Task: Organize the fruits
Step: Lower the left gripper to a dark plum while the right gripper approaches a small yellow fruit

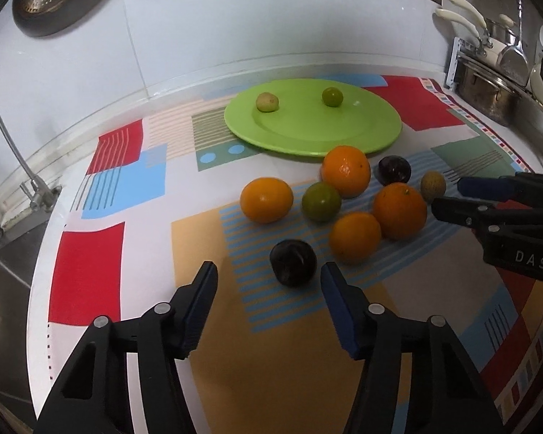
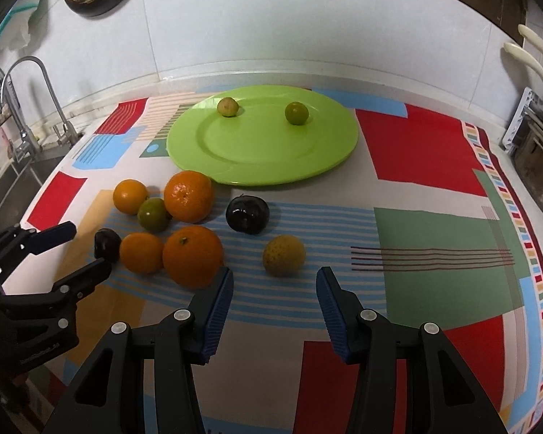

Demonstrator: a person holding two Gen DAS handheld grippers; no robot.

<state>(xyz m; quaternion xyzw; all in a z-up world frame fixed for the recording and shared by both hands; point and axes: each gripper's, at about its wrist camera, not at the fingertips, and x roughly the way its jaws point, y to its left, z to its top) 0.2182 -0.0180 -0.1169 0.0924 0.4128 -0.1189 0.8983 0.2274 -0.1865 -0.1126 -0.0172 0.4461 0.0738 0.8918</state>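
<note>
Plum (image 1: 293, 262) sits just ahead of the left gripper (image 1: 269, 275), jaws apart, empty. Right gripper (image 2: 274, 277) gapes unladen before a yellowish fruit (image 2: 283, 255).

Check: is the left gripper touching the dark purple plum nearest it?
Apart. The left wrist view shows the dark purple plum just ahead of the left gripper, between its open fingertips, with tablecloth visible on both sides between plum and pads.
</note>
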